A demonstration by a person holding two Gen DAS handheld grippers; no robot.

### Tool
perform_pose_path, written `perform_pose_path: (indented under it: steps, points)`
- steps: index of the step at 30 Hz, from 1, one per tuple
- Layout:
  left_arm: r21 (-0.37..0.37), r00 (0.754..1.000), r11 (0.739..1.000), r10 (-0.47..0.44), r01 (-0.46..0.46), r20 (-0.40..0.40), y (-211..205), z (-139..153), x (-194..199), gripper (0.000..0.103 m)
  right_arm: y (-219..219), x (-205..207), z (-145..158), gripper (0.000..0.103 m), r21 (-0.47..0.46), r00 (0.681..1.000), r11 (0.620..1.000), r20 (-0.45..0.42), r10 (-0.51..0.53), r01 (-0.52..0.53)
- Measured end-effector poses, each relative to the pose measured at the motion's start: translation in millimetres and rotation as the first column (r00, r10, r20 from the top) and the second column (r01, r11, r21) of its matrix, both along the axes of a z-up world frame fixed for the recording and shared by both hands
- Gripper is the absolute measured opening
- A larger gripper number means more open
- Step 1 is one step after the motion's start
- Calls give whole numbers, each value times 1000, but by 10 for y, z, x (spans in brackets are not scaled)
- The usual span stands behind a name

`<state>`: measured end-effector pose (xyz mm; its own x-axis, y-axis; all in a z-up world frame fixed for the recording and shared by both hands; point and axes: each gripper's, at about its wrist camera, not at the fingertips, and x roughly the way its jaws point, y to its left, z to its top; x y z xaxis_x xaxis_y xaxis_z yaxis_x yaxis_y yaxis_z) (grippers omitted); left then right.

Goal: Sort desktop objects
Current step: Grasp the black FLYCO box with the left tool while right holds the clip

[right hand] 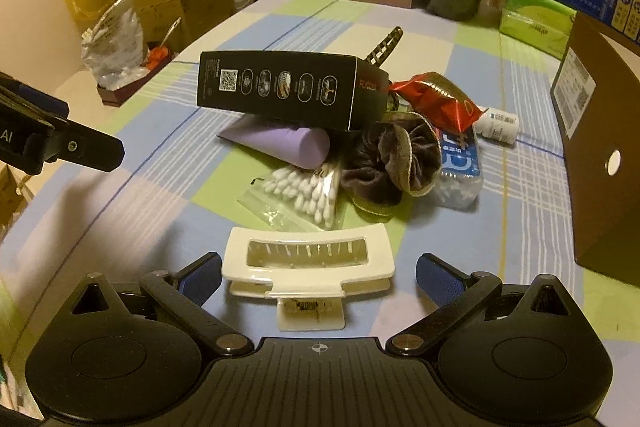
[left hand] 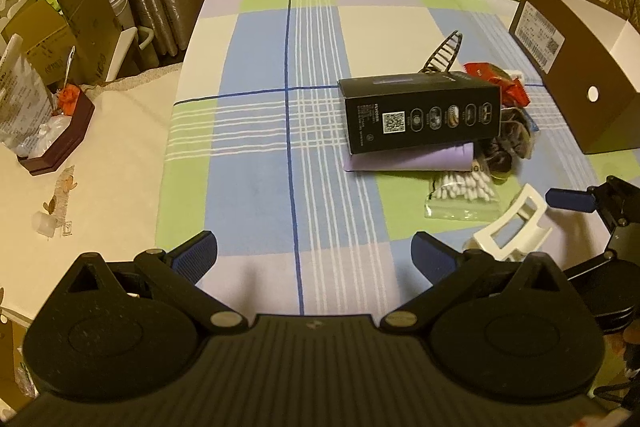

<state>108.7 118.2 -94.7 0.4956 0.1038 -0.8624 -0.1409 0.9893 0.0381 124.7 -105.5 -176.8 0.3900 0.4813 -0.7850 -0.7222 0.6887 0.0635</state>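
The white hair clip [right hand: 306, 269] lies flat on the checked tablecloth [right hand: 520, 187] at the near edge of the clutter, directly between the spread fingers of the right gripper [right hand: 318, 277], its hinge tab pointing back toward the camera. The jaws stand wide and released, clear of the clip on both sides; nothing is held. Judged from this, the step in hand is the pick of the clip. To do it well, the gripper should come down until the pads flank the long body of the clip rather than the narrow tab, and close across the short ends so that the spring is not squeezed open. The fingers want to stay level with the cloth, since a tilted close would likely skate the smooth plastic forward. Just beyond the clip lies the bag of cotton swabs [right hand: 308, 193], near enough that a forward overshoot could catch its plastic edge. Further out, the black carton [right hand: 288, 89] rests tilted on the lilac tube [right hand: 280, 143], beside a brown scrunchie [right hand: 386, 163] and a red wrapper [right hand: 436, 99]; that stack looks unsteady and should not be nudged. The brown box [right hand: 600, 155] stands at the right, a probable receptacle, though this cannot be confirmed. The left gripper [left hand: 314, 253] hangs over bare cloth, likewise released and empty.
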Motion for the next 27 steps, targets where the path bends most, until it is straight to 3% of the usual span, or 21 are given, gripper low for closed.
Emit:
perform_pose_path:
  steps: [2, 4, 8, 12, 17, 20, 22, 24, 27]
  points:
    - [6, 1000, 1000, -2, 2, -4, 0, -26, 14, 102, 23, -8, -16, 101, -10, 1000, 1000, 15, 12, -12]
    - [10, 1000, 1000, -7, 7, -4, 4, -48, 29, 102, 36, -12, -35, 84, -16, 999, 999, 22, 34, -34]
    - [28, 1000, 999, -30, 30, -1, -18, -78, 74, 102, -8, -37, -32, 84, -30, 997, 999, 55, 47, -45]
    - [64, 995, 993, -102, 100, 20, -91, -100, 129, 102, -199, 38, 20, 84, -23, 999, 1000, 41, -18, 19]
    - [172, 966, 955, -255, 243, 52, -265, -141, 229, 100, -574, 136, 97, 84, -15, 990, 990, 25, -138, 139]
    - [269, 934, 908, -352, 323, 67, -378, -174, 313, 98, -846, 164, 142, 84, -8, 974, 974, 4, -226, 226]
    - [341, 904, 860, -423, 380, 60, -464, -217, 369, 98, -1038, 177, 167, 84, -7, 959, 959, -8, -283, 283]
    - [414, 867, 798, -497, 438, 42, -558, -273, 397, 96, -1225, 175, 190, 84, -8, 942, 942, -17, -335, 335]
    - [515, 799, 684, -601, 517, -4, -693, -387, 429, 93, -1494, 166, 217, 84, -6, 911, 912, -30, -411, 411]
